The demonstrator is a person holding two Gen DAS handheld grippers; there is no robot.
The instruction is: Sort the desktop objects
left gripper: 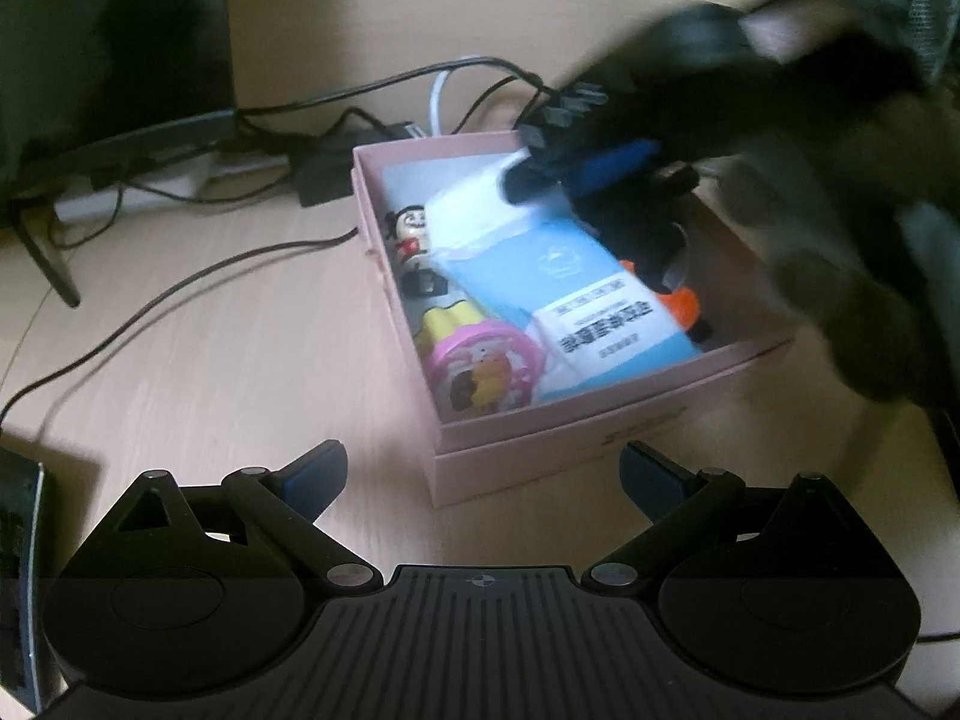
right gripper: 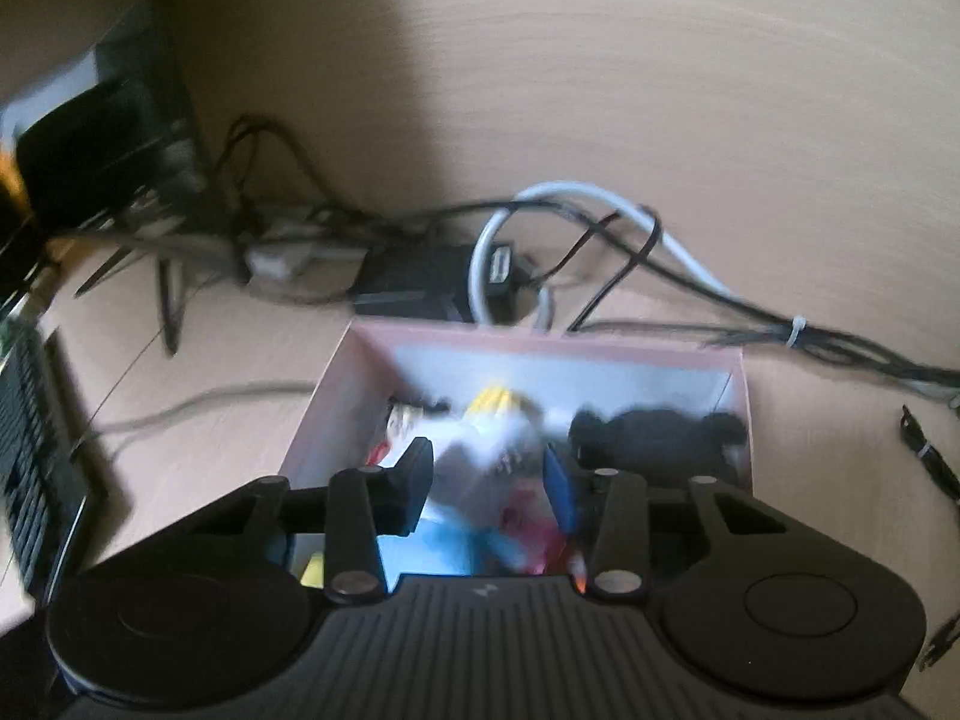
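Observation:
A pink open box (left gripper: 600,414) stands on the pale wooden desk. In it lie a blue and white packet (left gripper: 558,288), a small cartoon figurine (left gripper: 411,234), a yellow and pink round toy (left gripper: 480,360) and something orange (left gripper: 678,300). My left gripper (left gripper: 486,474) hovers open just before the box's near wall, with nothing between its fingers. My right gripper (left gripper: 543,183), blurred, reaches in from the upper right over the box's far end. In the right wrist view that gripper (right gripper: 489,474) has its jaws partly apart, and the packet's white end (right gripper: 480,462) fills the gap and touches both pads.
Tangled black and white cables (right gripper: 600,228), a black adapter (left gripper: 324,174) and a power strip (left gripper: 180,180) lie behind the box (right gripper: 540,339). A monitor stand (left gripper: 48,264) is at far left. A keyboard (right gripper: 30,450) lies left. A blurred hand (left gripper: 840,270) covers the right side.

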